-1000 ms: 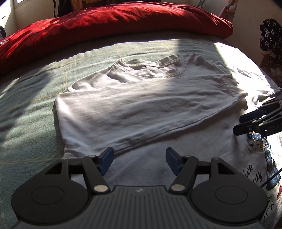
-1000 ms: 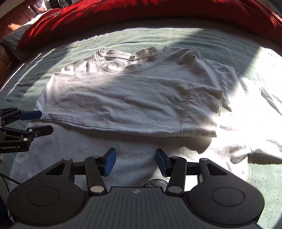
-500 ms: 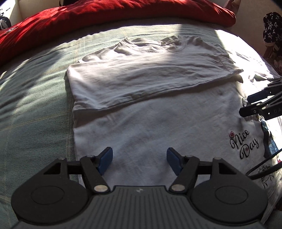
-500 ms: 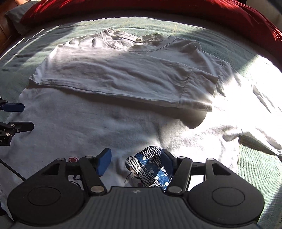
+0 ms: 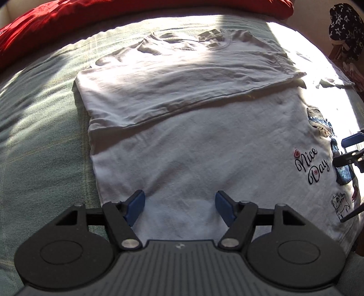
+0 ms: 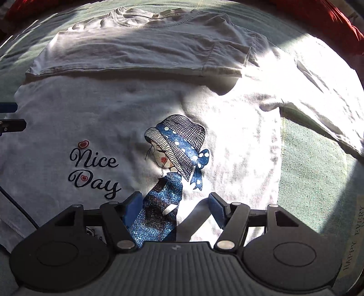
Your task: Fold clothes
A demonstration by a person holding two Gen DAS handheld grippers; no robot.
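Both tongs gape wide and hold nothing: the left gripper (image 5: pixel 179 205) hangs over the plain near part of the white shirt (image 5: pixel 204 159), the right gripper (image 6: pixel 174 206) over its blue print (image 6: pixel 177 145), whose lower end its body hides. The shirt lies on the green bed (image 5: pixel 41 136), one side folded across toward the far edge. Glare washes out the right sleeve (image 6: pixel 318 91); a red quilt (image 5: pixel 68 20) is cut off beyond.
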